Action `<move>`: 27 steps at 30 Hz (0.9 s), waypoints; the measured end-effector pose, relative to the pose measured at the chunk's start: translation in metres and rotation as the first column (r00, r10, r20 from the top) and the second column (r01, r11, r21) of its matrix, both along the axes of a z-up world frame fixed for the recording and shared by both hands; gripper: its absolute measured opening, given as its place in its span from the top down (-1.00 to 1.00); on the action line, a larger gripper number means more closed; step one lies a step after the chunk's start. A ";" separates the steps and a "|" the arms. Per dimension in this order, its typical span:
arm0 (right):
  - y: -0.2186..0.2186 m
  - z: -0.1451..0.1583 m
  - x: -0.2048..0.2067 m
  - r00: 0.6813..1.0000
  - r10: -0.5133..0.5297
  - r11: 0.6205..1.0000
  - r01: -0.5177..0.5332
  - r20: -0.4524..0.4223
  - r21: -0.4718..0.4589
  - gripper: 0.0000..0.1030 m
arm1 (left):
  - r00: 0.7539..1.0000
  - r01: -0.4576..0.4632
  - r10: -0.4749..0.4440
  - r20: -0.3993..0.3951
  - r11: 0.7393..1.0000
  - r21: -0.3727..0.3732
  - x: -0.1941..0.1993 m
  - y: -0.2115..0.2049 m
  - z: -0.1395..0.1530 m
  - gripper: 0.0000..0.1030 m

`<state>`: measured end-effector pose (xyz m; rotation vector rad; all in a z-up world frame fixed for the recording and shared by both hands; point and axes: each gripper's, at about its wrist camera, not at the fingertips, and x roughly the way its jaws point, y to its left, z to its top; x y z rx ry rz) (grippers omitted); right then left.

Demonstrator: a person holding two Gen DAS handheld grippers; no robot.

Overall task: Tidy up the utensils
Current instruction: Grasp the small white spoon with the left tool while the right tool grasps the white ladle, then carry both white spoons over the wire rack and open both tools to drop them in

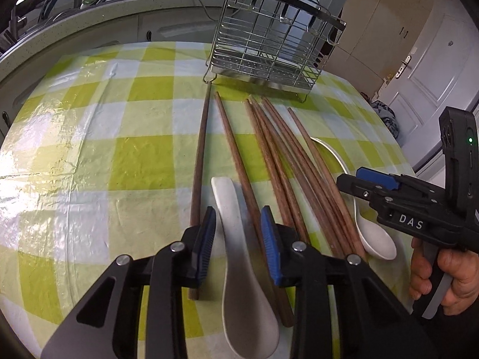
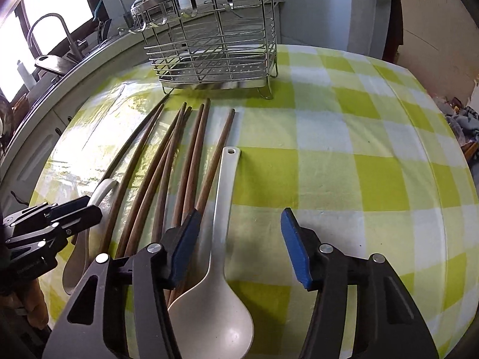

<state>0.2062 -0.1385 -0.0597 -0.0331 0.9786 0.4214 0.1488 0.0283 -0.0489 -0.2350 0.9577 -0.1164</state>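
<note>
Several brown wooden chopsticks point(image 1: 278, 161) lie side by side on the checked tablecloth, pointing at a wire utensil rack point(image 1: 269, 42). My left gripper point(image 1: 238, 218) is open, its pads either side of a short white spoon point(image 1: 239, 263) and one chopstick point(image 1: 239, 161), not closed on them. My right gripper point(image 2: 239, 224) is open above a long white ladle point(image 2: 220, 269), beside the chopsticks point(image 2: 179, 167). The rack point(image 2: 212, 45) stands empty at the back. A second white spoon point(image 1: 371, 233) lies right of the chopsticks, under the right gripper point(image 1: 350, 184).
The table point(image 2: 359, 149) has a yellow-green and white checked cloth. A kitchen counter point(image 1: 89, 12) with a bowl, kettle and faucet runs behind the table. Doors and cabinets stand at the right. The left gripper point(image 2: 86, 209) shows at the left edge of the right wrist view.
</note>
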 end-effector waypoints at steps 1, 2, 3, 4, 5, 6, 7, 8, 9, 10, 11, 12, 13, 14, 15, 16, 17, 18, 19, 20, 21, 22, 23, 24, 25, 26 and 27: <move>0.001 0.000 0.002 1.000 0.004 1.000 -0.004 0.000 0.000 0.03 | 1.000 -0.002 0.002 -0.004 1.000 0.001 0.002 0.000 -0.001 0.47; 0.001 0.000 0.004 1.000 0.011 1.000 -0.011 0.001 0.002 0.08 | 1.000 -0.001 0.001 -0.008 1.000 -0.001 0.003 0.000 -0.003 0.52; 0.002 0.000 0.005 1.000 0.016 1.000 -0.016 -0.003 0.004 0.13 | 1.000 -0.001 0.001 -0.008 1.000 -0.002 0.003 -0.001 -0.003 0.59; 0.002 -0.002 0.007 1.000 0.023 1.000 -0.023 -0.010 0.008 0.26 | 1.000 0.000 0.000 -0.010 1.000 0.002 0.004 -0.001 -0.003 0.64; 0.002 -0.002 0.008 0.999 0.032 0.999 -0.032 -0.010 0.015 0.37 | 1.000 0.004 -0.004 -0.012 1.000 0.000 0.005 -0.001 -0.004 0.68; 0.003 -0.003 0.008 0.999 0.040 0.999 -0.039 -0.006 0.015 0.41 | 1.000 0.010 -0.010 -0.015 1.000 -0.008 0.005 -0.001 -0.004 0.71; 0.003 -0.003 0.007 0.999 0.046 0.999 -0.046 -0.005 0.019 0.50 | 1.000 0.015 -0.015 -0.017 1.000 -0.012 0.006 -0.002 -0.004 0.73; 0.003 -0.003 0.008 0.998 0.054 0.998 -0.054 -0.010 0.028 0.61 | 1.000 0.017 -0.017 -0.013 1.000 -0.005 0.006 -0.002 -0.003 0.76; 0.003 -0.003 0.008 0.998 0.057 0.998 -0.057 -0.014 0.034 0.66 | 1.000 0.017 -0.017 -0.012 1.000 0.000 0.006 -0.003 -0.003 0.76; 0.001 -0.003 0.008 0.998 0.054 0.998 -0.054 -0.012 0.037 0.68 | 1.000 0.018 -0.018 -0.011 1.000 -0.002 0.005 -0.003 -0.002 0.76; 0.000 -0.002 0.007 0.999 0.052 0.998 -0.052 -0.006 0.038 0.72 | 1.000 0.020 -0.020 -0.007 1.000 -0.006 0.004 -0.003 0.001 0.78; -0.002 0.000 0.006 0.999 0.049 0.998 -0.049 0.000 0.040 0.74 | 1.000 0.024 -0.024 0.000 1.000 -0.010 0.002 -0.003 0.004 0.80; -0.003 0.002 0.004 0.999 0.044 0.998 -0.044 0.007 0.043 0.75 | 1.000 0.027 -0.027 0.008 1.000 -0.010 0.000 -0.004 0.008 0.81; -0.006 0.006 0.001 0.999 0.039 0.998 -0.040 0.017 0.051 0.75 | 0.999 0.028 -0.028 0.016 1.000 -0.009 -0.003 -0.003 0.012 0.84; -0.009 0.010 -0.002 0.999 0.033 0.997 -0.035 0.028 0.062 0.75 | 0.999 0.028 -0.028 0.023 1.000 -0.011 -0.005 -0.003 0.016 0.87; -0.012 0.014 -0.004 0.999 0.028 0.997 -0.031 0.039 0.069 0.75 | 0.999 0.029 -0.029 0.032 0.999 -0.013 -0.007 -0.003 0.020 0.87; -0.015 0.019 -0.008 0.998 0.021 0.997 -0.024 0.052 0.071 0.75 | 0.999 0.032 -0.032 0.042 0.999 -0.011 -0.009 -0.003 0.025 0.87; -0.018 0.024 -0.011 0.998 0.015 0.997 -0.019 0.064 0.074 0.75 | 0.998 0.035 -0.035 0.054 0.999 -0.006 -0.011 -0.004 0.030 0.87; -0.021 0.028 -0.014 0.997 0.009 0.997 -0.015 0.073 0.080 0.75 | 0.997 0.037 -0.037 0.065 0.999 0.002 -0.013 -0.005 0.035 0.87; -0.023 0.032 -0.017 0.997 0.005 0.996 -0.012 0.080 0.085 0.75 | 0.996 0.040 -0.041 0.074 0.999 0.007 -0.015 -0.006 0.039 0.88; -0.025 0.035 -0.020 0.996 0.001 0.996 -0.009 0.087 0.088 0.75 | 0.996 0.043 -0.043 0.081 0.999 0.011 -0.017 -0.007 0.042 0.88; -0.028 0.040 -0.023 0.995 0.000 0.996 -0.009 0.095 0.092 0.75 | 0.995 0.044 -0.045 0.087 0.999 0.010 -0.019 -0.007 0.046 0.88; -0.030 0.044 -0.026 0.994 -0.002 0.995 -0.009 0.105 0.098 0.75 | 0.994 0.048 -0.048 0.094 0.999 0.008 -0.022 -0.008 0.049 0.88; -0.032 0.049 -0.029 0.993 -0.006 0.995 -0.006 0.117 0.100 0.75 | 0.994 0.050 -0.051 0.102 0.999 0.008 -0.024 -0.009 0.053 0.88; -0.034 0.054 -0.032 0.992 -0.010 0.995 -0.003 0.128 0.102 0.76 | 0.993 0.051 -0.052 0.109 0.999 0.011 -0.027 -0.009 0.056 0.88; -0.037 0.059 -0.034 0.990 -0.013 0.994 -0.002 0.138 0.106 0.76 | 0.992 0.052 -0.054 0.118 0.999 0.014 -0.029 -0.010 0.060 0.88; -0.038 0.064 -0.037 0.989 -0.015 0.994 -0.001 0.150 0.110 0.76 | 0.990 0.054 -0.056 0.126 0.998 0.014 -0.030 -0.010 0.064 0.88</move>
